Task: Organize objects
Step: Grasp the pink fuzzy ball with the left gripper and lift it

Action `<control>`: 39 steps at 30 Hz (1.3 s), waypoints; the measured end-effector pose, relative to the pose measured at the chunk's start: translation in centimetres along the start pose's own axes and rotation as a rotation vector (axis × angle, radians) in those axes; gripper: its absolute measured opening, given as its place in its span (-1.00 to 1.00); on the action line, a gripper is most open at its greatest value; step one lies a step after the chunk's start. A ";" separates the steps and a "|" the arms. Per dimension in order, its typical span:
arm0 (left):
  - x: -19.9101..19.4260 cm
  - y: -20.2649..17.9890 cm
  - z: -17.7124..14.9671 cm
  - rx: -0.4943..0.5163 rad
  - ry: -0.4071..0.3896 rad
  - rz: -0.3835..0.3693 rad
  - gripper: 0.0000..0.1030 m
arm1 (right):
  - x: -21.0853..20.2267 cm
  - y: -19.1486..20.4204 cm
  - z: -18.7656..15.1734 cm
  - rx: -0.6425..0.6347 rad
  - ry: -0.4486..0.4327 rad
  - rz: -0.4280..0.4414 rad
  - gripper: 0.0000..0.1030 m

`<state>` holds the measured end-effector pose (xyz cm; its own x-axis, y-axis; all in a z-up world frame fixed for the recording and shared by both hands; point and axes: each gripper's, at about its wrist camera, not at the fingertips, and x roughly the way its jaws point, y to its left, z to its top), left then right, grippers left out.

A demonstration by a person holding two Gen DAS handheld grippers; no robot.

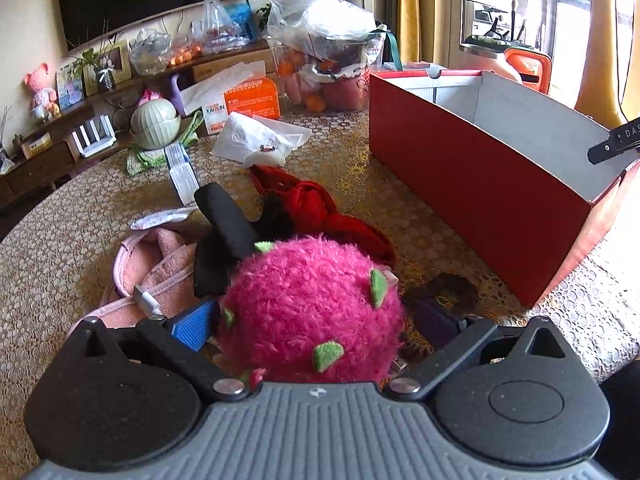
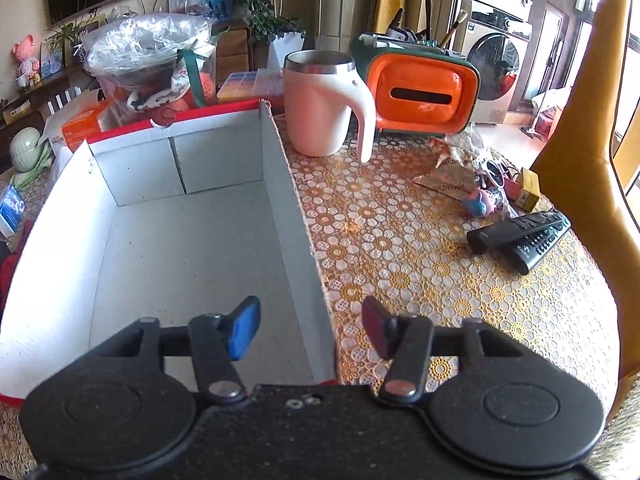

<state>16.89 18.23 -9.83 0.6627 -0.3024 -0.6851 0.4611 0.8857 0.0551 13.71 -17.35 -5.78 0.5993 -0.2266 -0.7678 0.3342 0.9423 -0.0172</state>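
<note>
A fuzzy pink plush ball point(image 1: 312, 312) with green flecks lies on a heap of clothes, between the fingers of my left gripper point(image 1: 316, 326). The jaws stand wide; the blue pad point(image 1: 192, 328) is at the ball's left side and a dark gap shows on its right. The red cardboard box point(image 1: 472, 184) with grey inside stands to the right, empty. My right gripper point(image 2: 310, 330) hangs over the box's near right corner, open, with the box wall point(image 2: 292, 208) between its blue and red pads and neither pad touching it.
Around the ball lie a pink cloth point(image 1: 160, 268), a black cloth point(image 1: 224, 216), a red garment point(image 1: 320, 208) and a brown scrunchie point(image 1: 452, 292). Right of the box stand a pink mug point(image 2: 320, 108), an orange tissue holder point(image 2: 420, 92), two remotes point(image 2: 520, 236) and small toys point(image 2: 480, 200).
</note>
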 end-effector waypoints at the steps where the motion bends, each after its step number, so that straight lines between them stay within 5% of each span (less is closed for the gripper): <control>1: 0.0 0.0 0.1 0.003 -0.001 0.001 0.93 | 0.0 0.0 0.0 -0.001 0.002 0.001 -0.12; 15: -0.2 0.9 0.3 -0.027 0.017 0.006 0.35 | 0.0 -0.4 -0.1 0.006 0.019 -0.008 -0.83; 30: -5.2 2.7 8.6 -0.016 -0.115 -0.140 0.35 | -0.4 -0.4 -0.1 -0.009 0.013 0.003 -0.86; 39: -2.9 -3.4 15.4 0.097 -0.149 -0.266 0.35 | -0.3 -0.4 0.1 -0.014 0.023 0.008 -0.87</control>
<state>22.42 10.65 3.14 0.5876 -0.5733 -0.5710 0.6789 0.7333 -0.0377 13.49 -17.64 -5.46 0.5848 -0.2137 -0.7825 0.3192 0.9475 -0.0201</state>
